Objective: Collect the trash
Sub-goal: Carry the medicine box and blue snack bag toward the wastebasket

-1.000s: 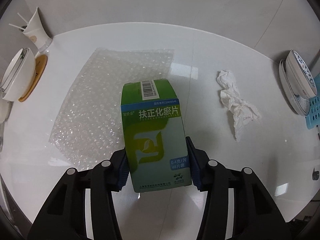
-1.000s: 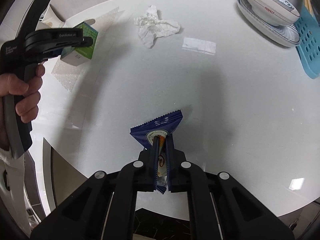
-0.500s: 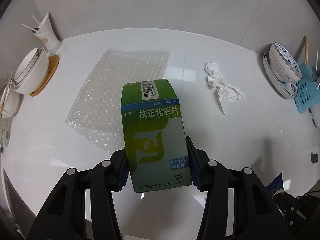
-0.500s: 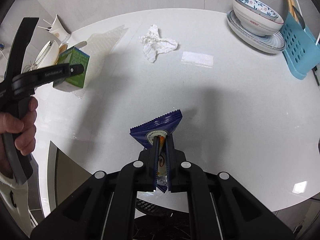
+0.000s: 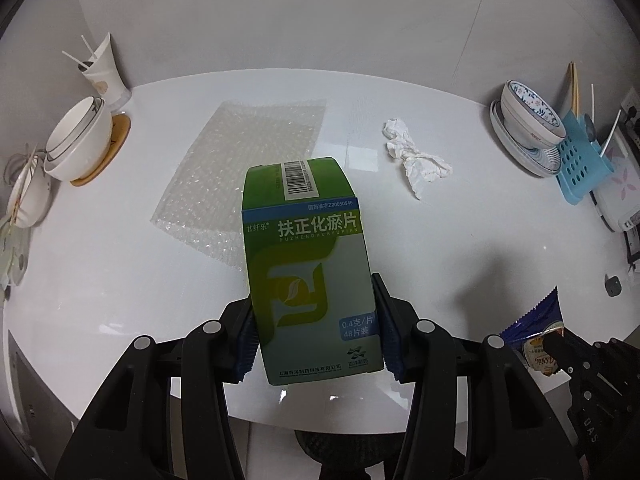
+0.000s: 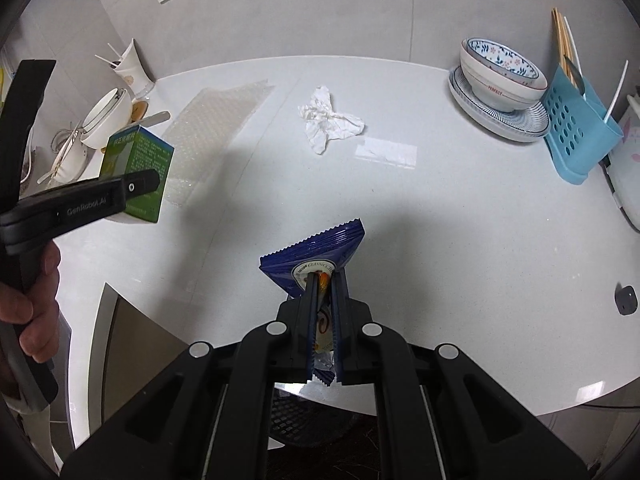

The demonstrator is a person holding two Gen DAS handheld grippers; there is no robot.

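My left gripper (image 5: pixel 316 320) is shut on a green medicine box (image 5: pixel 308 264) and holds it upright above the near table edge; the box also shows in the right wrist view (image 6: pixel 138 160). My right gripper (image 6: pixel 324 300) is shut on a dark blue snack wrapper (image 6: pixel 316 256), also seen in the left wrist view (image 5: pixel 538 332). A crumpled white tissue (image 5: pixel 416 160) (image 6: pixel 328 120) and a sheet of bubble wrap (image 5: pixel 244 160) (image 6: pixel 216 124) lie on the round white table (image 6: pixel 460 240). A black mesh bin (image 6: pixel 304 420) sits below the table edge, under both grippers.
White bowls on a wooden coaster (image 5: pixel 80 136) and a cup with sticks (image 5: pixel 104 72) stand at the left. A patterned bowl on plates (image 6: pixel 500 80) and a blue utensil rack (image 6: pixel 576 132) stand at the right. A grey chair (image 6: pixel 132 344) is at the near left.
Both grippers have pulled back toward the near table edge with their loads. The table items look farther away, and the mesh bin has come into view below.
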